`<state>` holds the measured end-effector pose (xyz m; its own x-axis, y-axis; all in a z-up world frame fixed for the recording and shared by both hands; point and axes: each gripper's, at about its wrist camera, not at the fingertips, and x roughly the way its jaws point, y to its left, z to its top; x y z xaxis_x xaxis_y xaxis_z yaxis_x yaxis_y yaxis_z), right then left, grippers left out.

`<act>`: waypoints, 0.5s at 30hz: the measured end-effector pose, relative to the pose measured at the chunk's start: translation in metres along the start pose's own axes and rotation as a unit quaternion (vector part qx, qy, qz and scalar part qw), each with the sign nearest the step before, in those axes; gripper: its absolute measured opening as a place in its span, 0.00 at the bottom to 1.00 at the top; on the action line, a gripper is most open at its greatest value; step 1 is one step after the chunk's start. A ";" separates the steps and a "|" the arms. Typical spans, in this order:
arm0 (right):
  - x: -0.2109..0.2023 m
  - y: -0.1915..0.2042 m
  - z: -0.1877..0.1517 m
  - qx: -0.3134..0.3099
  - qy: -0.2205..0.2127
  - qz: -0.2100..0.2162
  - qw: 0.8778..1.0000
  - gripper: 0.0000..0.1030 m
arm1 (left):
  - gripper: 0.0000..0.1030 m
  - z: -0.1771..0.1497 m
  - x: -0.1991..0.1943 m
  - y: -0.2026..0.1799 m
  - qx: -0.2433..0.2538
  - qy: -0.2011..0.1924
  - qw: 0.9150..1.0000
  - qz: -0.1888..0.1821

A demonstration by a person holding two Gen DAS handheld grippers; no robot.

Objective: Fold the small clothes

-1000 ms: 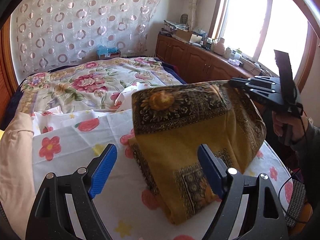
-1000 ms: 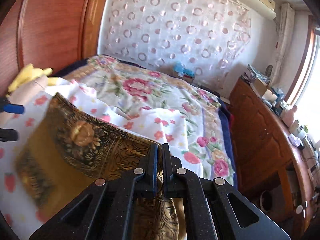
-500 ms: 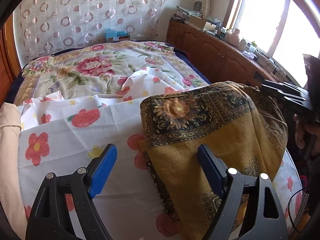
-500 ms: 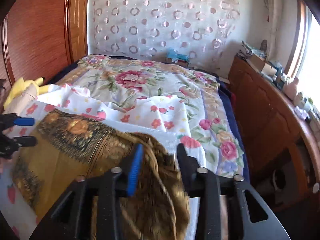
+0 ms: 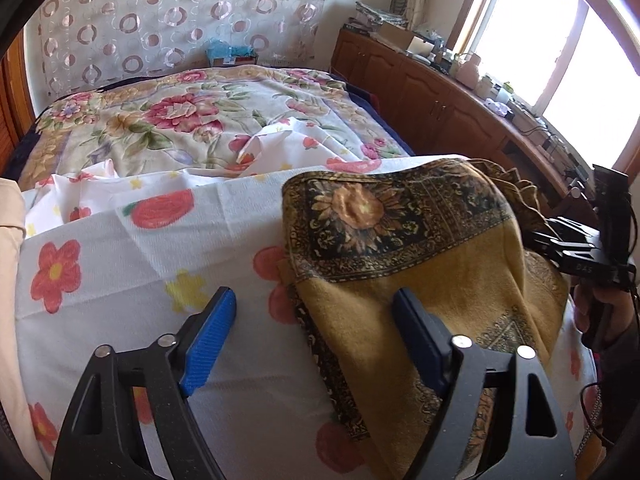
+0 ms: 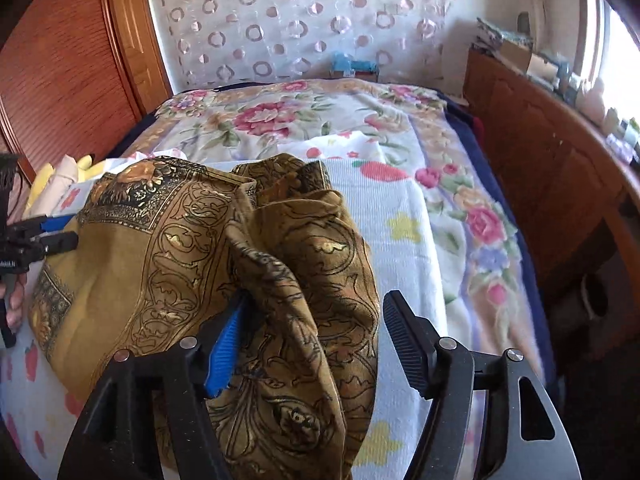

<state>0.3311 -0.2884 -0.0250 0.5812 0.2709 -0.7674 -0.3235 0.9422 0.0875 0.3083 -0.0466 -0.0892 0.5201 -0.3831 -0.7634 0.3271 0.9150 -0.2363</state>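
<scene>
A mustard-yellow garment with dark ornate borders (image 5: 420, 264) lies folded on the white flowered sheet (image 5: 120, 272) on the bed. My left gripper (image 5: 310, 336) is open and empty, its jaws wide apart over the garment's near left edge. My right gripper (image 6: 312, 344) is open, with bunched folds of the garment (image 6: 304, 280) lying loose between its fingers. The right gripper also shows at the right edge of the left wrist view (image 5: 580, 256), beside the garment. The left gripper shows at the left edge of the right wrist view (image 6: 36, 240).
A floral bedspread (image 5: 180, 120) covers the far half of the bed. A wooden cabinet (image 5: 440, 100) with clutter runs along the right under the window. A wooden wardrobe (image 6: 68, 72) stands to the left. Pale folded clothes (image 6: 56, 184) lie at the bed's left edge.
My right gripper has opened and let go of the garment's corner. The raised cloth has dropped and settled onto the bed. My left gripper stayed open.
</scene>
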 end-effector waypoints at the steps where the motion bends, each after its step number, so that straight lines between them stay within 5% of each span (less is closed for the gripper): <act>1: -0.001 -0.002 0.002 0.004 0.000 0.008 1.000 0.67 | 0.68 0.000 -0.001 -0.001 0.000 0.001 1.000 -0.006; 5: 0.001 -0.009 0.003 -0.001 -0.001 0.024 1.000 0.65 | 0.46 0.000 -0.001 0.001 -0.014 0.004 0.999 -0.042; 7: 0.005 -0.010 0.003 -0.009 0.000 0.040 0.999 0.52 | 0.38 0.000 -0.001 0.000 -0.015 0.004 0.999 -0.048; 9: 0.005 -0.009 0.001 -0.016 0.002 0.047 0.999 0.43 | 0.15 -0.001 -0.003 -0.004 -0.005 -0.001 0.999 -0.050; 12: 0.004 -0.009 0.001 -0.025 -0.002 0.069 0.997 0.16 | 0.08 0.001 -0.010 -0.014 0.025 -0.009 0.999 -0.044; 15: -0.003 -0.002 0.001 -0.043 -0.018 0.052 0.998 0.13 | 0.07 0.003 -0.028 -0.019 0.033 -0.032 0.998 -0.053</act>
<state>0.3312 -0.2903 -0.0223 0.5670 0.3753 -0.7332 -0.4461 0.8882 0.1097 0.2901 -0.0532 -0.0612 0.5277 -0.4873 -0.6958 0.4342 0.8588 -0.2721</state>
